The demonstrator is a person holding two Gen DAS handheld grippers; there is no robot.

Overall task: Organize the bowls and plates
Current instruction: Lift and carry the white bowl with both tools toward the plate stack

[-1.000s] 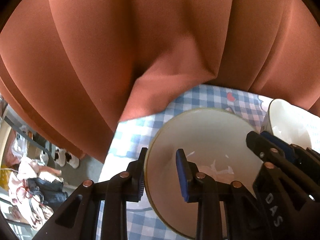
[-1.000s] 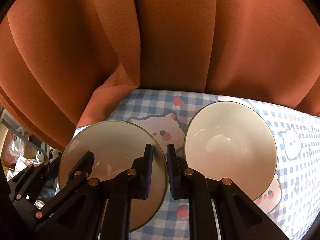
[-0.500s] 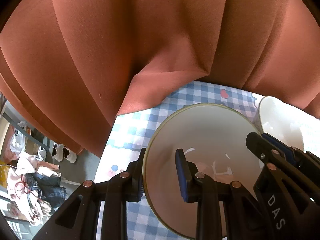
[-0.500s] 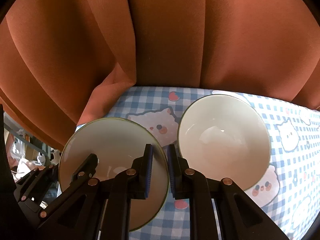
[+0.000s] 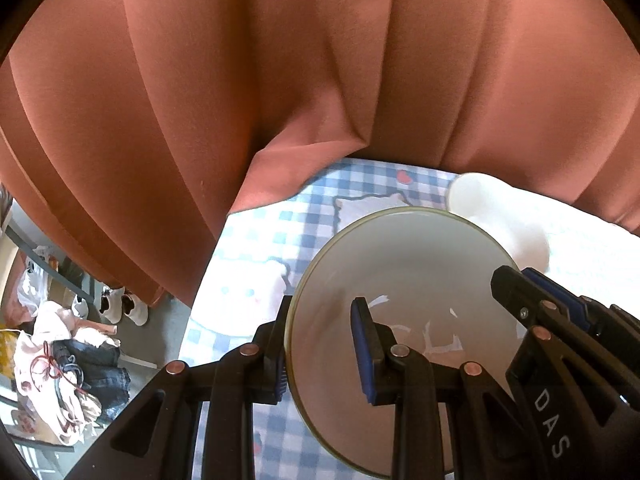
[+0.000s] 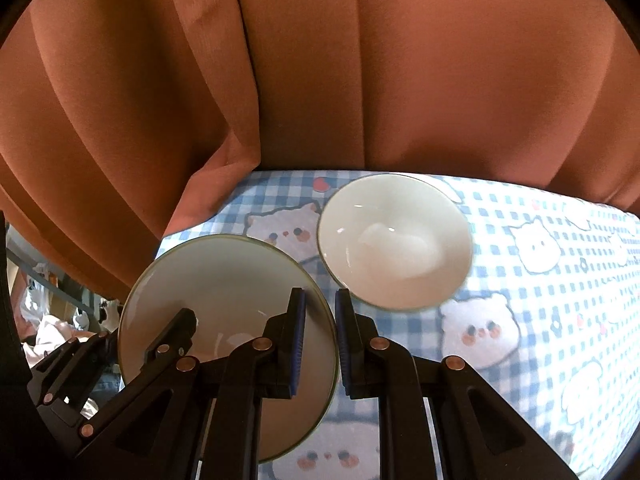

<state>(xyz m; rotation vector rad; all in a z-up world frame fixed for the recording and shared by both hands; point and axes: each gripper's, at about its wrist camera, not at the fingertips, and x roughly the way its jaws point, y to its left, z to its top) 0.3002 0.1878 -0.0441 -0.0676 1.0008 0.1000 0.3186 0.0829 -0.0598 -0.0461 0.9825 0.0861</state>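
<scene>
Currently | left claw and right claw each clamped on opposite rims of cream plate | plate now lifted off checked bench, nearer white bowl | stacking pending

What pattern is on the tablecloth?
Blue and white checks with cartoon cat faces on the tablecloth, clearest in the right wrist view.

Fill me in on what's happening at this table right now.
A person is sorting dishes with two handheld tongs. The left tongs and the right tongs each clamp opposite rims of one plate, held above the checked tablecloth. A white bowl sits on the cloth beside it, untouched.
</scene>
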